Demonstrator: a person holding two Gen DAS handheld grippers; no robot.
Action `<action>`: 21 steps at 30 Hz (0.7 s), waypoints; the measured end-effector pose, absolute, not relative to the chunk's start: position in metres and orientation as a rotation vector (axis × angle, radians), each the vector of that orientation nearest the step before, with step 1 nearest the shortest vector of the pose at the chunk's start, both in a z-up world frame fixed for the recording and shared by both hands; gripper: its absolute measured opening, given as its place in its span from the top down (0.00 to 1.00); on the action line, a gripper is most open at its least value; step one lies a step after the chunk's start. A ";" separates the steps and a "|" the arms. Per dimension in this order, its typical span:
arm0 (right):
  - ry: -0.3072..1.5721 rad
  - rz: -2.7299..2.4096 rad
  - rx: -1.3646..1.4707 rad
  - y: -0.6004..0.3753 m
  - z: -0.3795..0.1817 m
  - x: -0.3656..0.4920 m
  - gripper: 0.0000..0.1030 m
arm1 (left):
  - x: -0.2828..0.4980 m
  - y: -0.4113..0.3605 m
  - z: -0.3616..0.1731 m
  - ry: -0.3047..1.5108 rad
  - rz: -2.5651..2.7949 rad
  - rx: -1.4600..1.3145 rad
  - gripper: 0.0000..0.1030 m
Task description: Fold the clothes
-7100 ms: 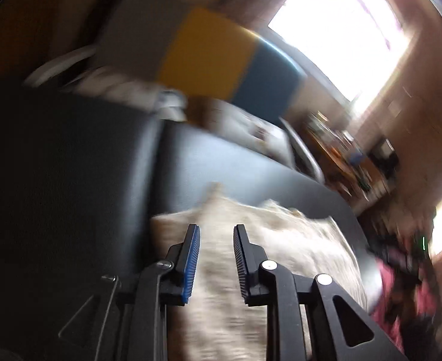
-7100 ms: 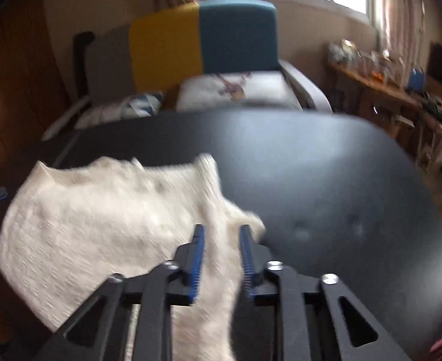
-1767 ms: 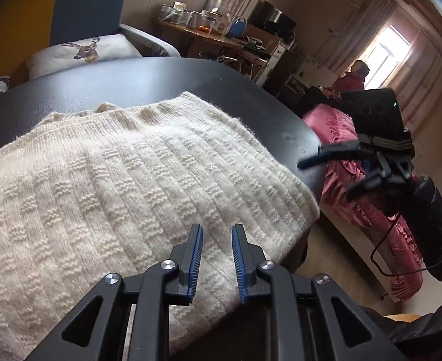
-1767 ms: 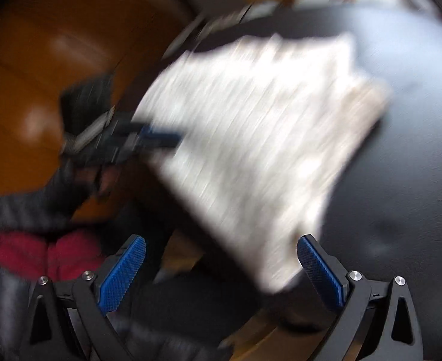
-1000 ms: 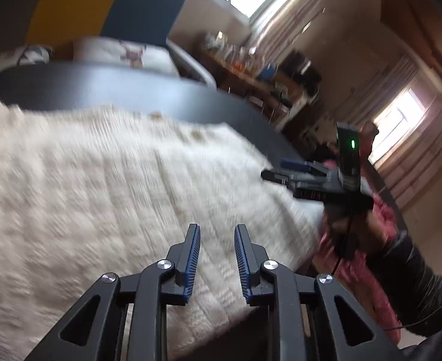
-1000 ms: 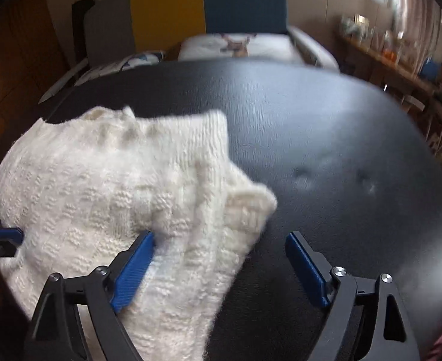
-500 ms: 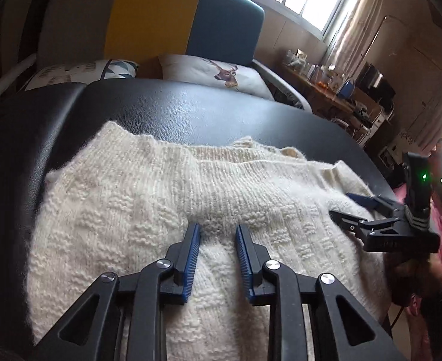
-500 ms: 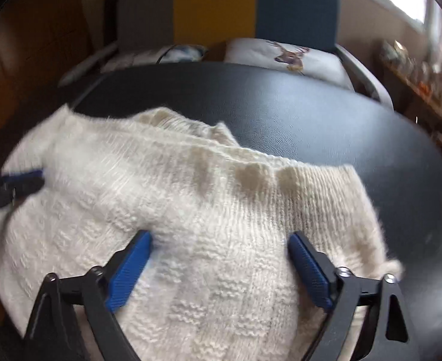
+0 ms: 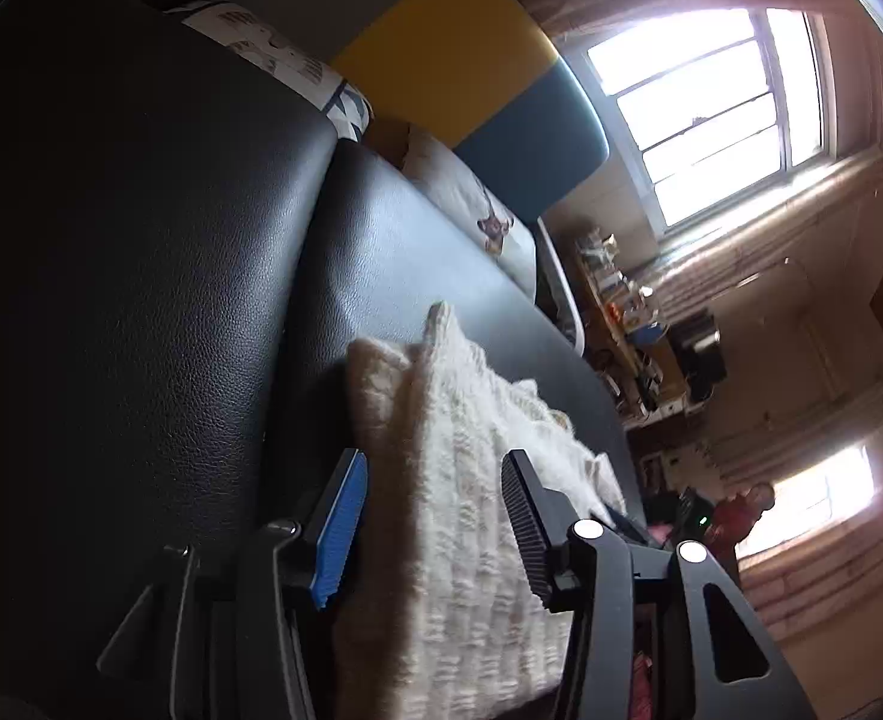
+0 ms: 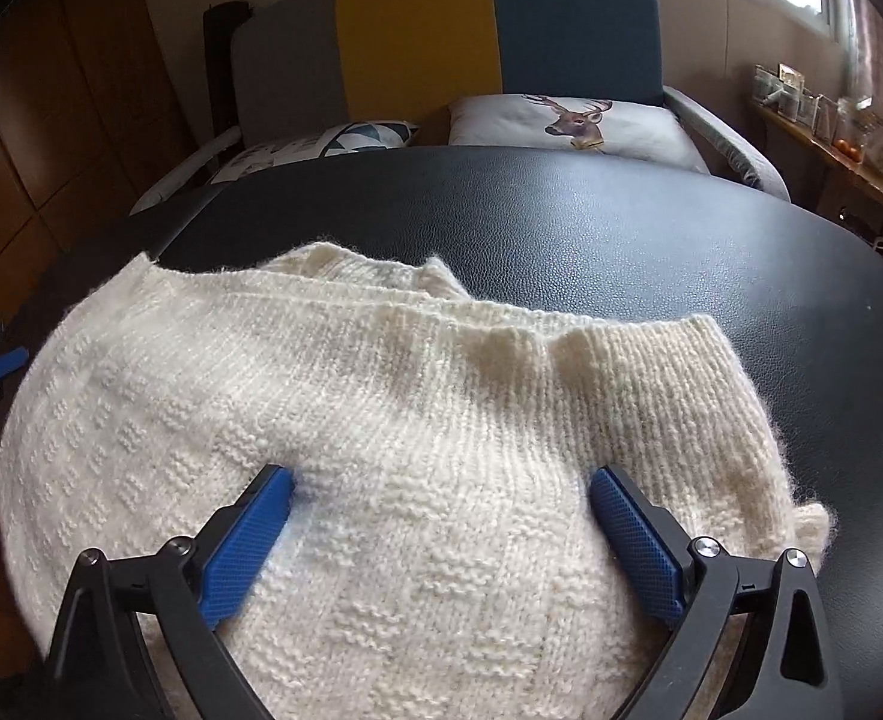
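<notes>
A cream knitted sweater [image 10: 411, 372] lies folded on a black padded table [image 10: 621, 228]. My right gripper [image 10: 441, 474] is over its near part, tips resting on the knit. Its jaws are wide and still opening, with only flat fabric between them. In the left wrist view the picture is rolled. The sweater [image 9: 459, 396] runs away from me along the table [image 9: 141, 240]. My left gripper [image 9: 432, 462] straddles the sweater's folded edge. Its jaws are opening and the pads stand clear of the wool. The left gripper's blue tip [image 10: 0, 363] shows at the sweater's left side.
Behind the table stands an armchair with a yellow and blue back [image 10: 489, 30], holding a deer pillow [image 10: 573, 120] and a patterned cushion [image 10: 333, 141]. A shelf with jars [image 10: 831, 114] runs along the right wall. A person in red [image 9: 741, 516] sits far off.
The left gripper has slid to the sweater's left edge and rolled over, and its jaws have spread from nearly shut to wide. The right gripper stays on the knit.
</notes>
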State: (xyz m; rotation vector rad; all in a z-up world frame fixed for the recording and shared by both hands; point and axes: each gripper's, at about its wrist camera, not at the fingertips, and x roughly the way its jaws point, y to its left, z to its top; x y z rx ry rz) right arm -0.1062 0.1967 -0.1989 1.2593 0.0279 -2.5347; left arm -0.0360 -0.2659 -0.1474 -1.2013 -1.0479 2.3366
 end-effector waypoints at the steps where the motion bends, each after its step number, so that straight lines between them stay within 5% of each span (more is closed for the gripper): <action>1: 0.027 -2.534 1.259 0.197 -0.199 -0.106 0.02 | -0.040 -0.261 -0.150 -1.006 2.346 -1.225 0.53; 5: 0.025 -2.534 1.258 0.197 -0.198 -0.105 0.02 | -0.058 -0.249 -0.166 -0.855 2.399 -1.345 0.52; 15: 0.017 -2.528 1.254 0.199 -0.197 -0.103 0.02 | -0.088 -0.236 -0.180 -0.852 2.264 -1.254 0.45; 16: 0.011 -2.527 1.252 0.200 -0.197 -0.102 0.02 | -0.089 -0.235 -0.179 -0.847 2.259 -1.258 0.48; 18: 0.004 -2.525 1.249 0.201 -0.196 -0.102 0.02 | -0.090 -0.234 -0.186 -0.900 2.201 -1.286 0.79; 21: 0.002 -2.523 1.248 0.201 -0.196 -0.102 0.02 | -0.086 -0.231 -0.185 -0.931 2.217 -1.282 0.84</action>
